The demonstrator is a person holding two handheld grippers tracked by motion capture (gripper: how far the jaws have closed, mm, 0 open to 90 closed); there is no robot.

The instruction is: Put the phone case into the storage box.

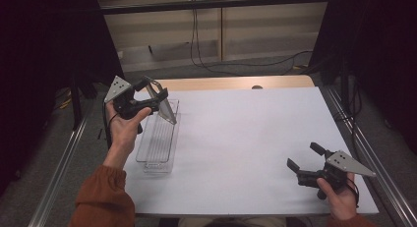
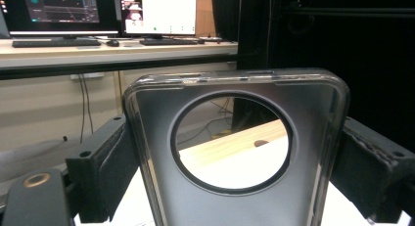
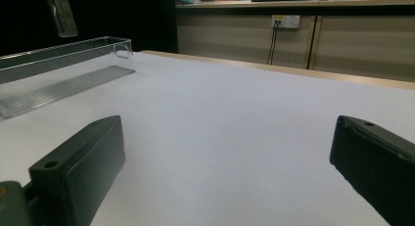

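My left tool (image 1: 156, 95) grips a clear phone case (image 1: 166, 106) by its two long edges, the jaws pressed against either side of it. In the left gripper view the case (image 2: 235, 206) stands between the jaws with its large round camera cut-out facing me, and through that hole I see the table (image 2: 240, 167) beyond. The case hangs tilted in the air just above the far end of a clear plastic tray (image 1: 158, 160), which lies lengthwise on the table under and in front of this tool. My right tool (image 1: 306, 160) is well apart from all that, low over the table's near right part, its jaws spread wide with nothing between them; from it the tray (image 3: 63, 55) sits far off to the left.
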